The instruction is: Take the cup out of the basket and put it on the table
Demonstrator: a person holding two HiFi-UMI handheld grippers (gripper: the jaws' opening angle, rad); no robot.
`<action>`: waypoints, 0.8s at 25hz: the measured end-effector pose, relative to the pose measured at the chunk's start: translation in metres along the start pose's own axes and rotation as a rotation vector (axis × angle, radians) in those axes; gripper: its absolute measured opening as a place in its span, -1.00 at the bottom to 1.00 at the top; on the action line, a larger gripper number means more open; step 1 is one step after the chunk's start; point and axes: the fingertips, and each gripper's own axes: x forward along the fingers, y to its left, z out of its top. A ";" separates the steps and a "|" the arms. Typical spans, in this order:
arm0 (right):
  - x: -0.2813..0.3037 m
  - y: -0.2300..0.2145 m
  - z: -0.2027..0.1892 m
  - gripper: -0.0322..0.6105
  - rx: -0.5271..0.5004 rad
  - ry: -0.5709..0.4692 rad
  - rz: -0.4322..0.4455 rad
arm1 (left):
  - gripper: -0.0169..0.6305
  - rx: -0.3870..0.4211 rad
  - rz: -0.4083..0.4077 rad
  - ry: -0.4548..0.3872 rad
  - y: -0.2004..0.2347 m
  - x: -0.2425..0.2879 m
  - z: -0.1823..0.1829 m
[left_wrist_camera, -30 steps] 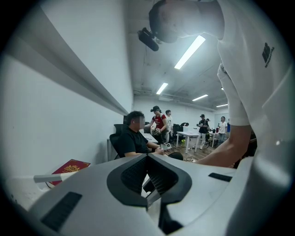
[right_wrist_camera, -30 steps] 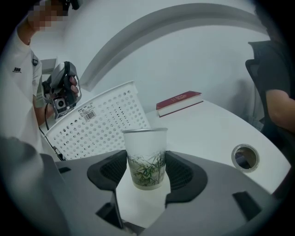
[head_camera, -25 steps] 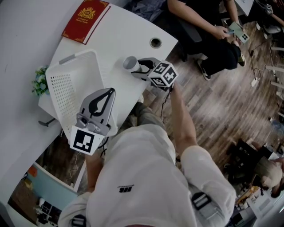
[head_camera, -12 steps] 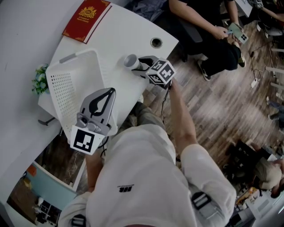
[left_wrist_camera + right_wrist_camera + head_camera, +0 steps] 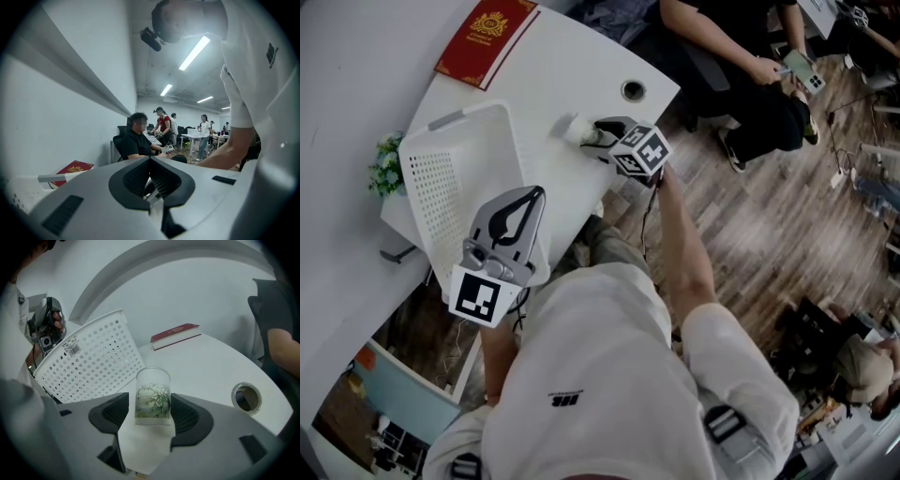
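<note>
**Right gripper point(image 5: 598, 133) holds the cup point(image 5: 575, 128); left gripper point(image 5: 534, 191) is shut and empty**

From the head view, the right gripper reaches out over the white table point(image 5: 553, 66). Its jaws are set wide and squeeze the cup between them. The cup is out of the basket point(image 5: 464, 114), just beside one corner of it. The cup looks blurry here. The left gripper hangs over the near end of the basket. Its jaws are pressed together and nothing is in them. A red book point(image 5: 485, 42) lies at the far side of the table. A round hole point(image 5: 632, 90) is in the table near the cup. A small green plant point(image 5: 386, 173) sits left of the basket. A person point(image 5: 741, 56) in black sits past the table edge.

In the left gripper view, the left gripper point(image 5: 150, 159) has its two jaws touching at the tips. Nothing is between them. Past them the person point(image 5: 138, 140) in black sits in a chair. The book point(image 5: 72, 167) shows low on the left. More people stand far back in the room.

In the right gripper view, the cup point(image 5: 152, 399) stands up straight between the jaws of the right gripper point(image 5: 149, 397). It is a clear cup with green leaves painted on it. Bare table point(image 5: 206, 362) is under it, but I cannot tell if its bottom touches the table. The basket point(image 5: 93, 362), white and full of little holes, is behind it on the left. The book point(image 5: 176, 335) lies farther back. The hole point(image 5: 246, 397) is on the right.
</note>
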 end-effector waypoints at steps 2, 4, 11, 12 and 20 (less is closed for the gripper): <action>-0.001 0.001 0.000 -0.06 0.000 0.000 -0.002 | -0.92 0.002 0.001 -0.001 -0.001 -0.001 0.000; -0.001 0.001 -0.001 -0.06 -0.001 0.002 -0.005 | -0.92 0.002 0.002 -0.001 -0.001 -0.003 0.000; -0.016 0.001 0.007 -0.06 -0.030 -0.032 -0.047 | -0.92 0.002 -0.001 -0.012 -0.001 -0.007 0.002; -0.021 0.004 0.010 -0.06 -0.046 -0.044 -0.050 | -0.92 0.004 -0.002 -0.015 -0.002 -0.008 0.002; -0.079 0.057 0.070 -0.60 -0.187 -0.247 -0.122 | -0.92 0.021 -0.018 -0.040 -0.004 -0.017 0.010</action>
